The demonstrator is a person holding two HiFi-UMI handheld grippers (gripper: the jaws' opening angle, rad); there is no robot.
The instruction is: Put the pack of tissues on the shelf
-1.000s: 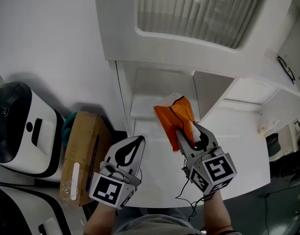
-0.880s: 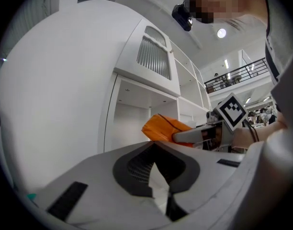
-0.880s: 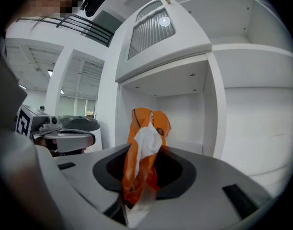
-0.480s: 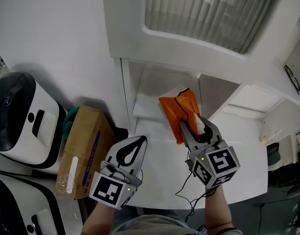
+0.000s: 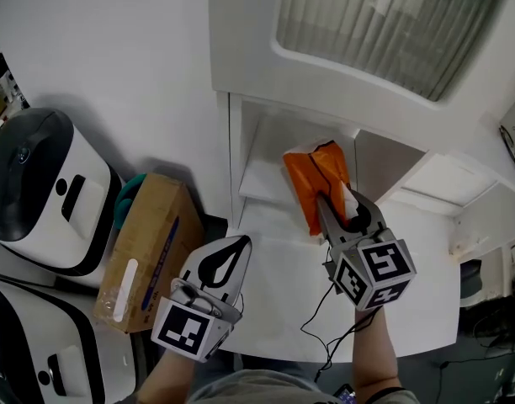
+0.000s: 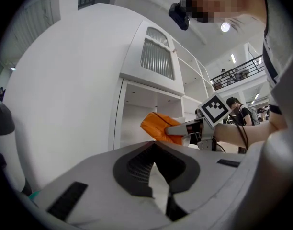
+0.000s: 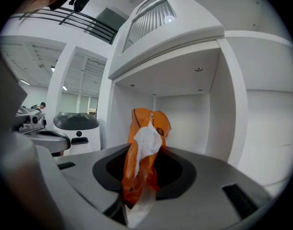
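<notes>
The right gripper sits right of centre in the head view, its jaws closed on the lower end of the pack of tissues, an orange plastic pack with white tissue showing at the gripped end. In the right gripper view the pack stands up out of the jaws in the middle of the frame, squeezed between the dark pads, with a strip of white tissue hanging down its front. The pack is held in the air at the mouth of an open white compartment; it is not resting on the shelf, whose pale board lies just left of it in the head view. A thin dark cable trails from the right gripper toward the bottom of the frame. The left gripper is at lower centre, beside the right one and apart from it, over the white table; its jaws are drawn together to a point with nothing between them, as the left gripper view confirms. At the left of the head view a cardboard box lies next to a white and black machine.
</notes>
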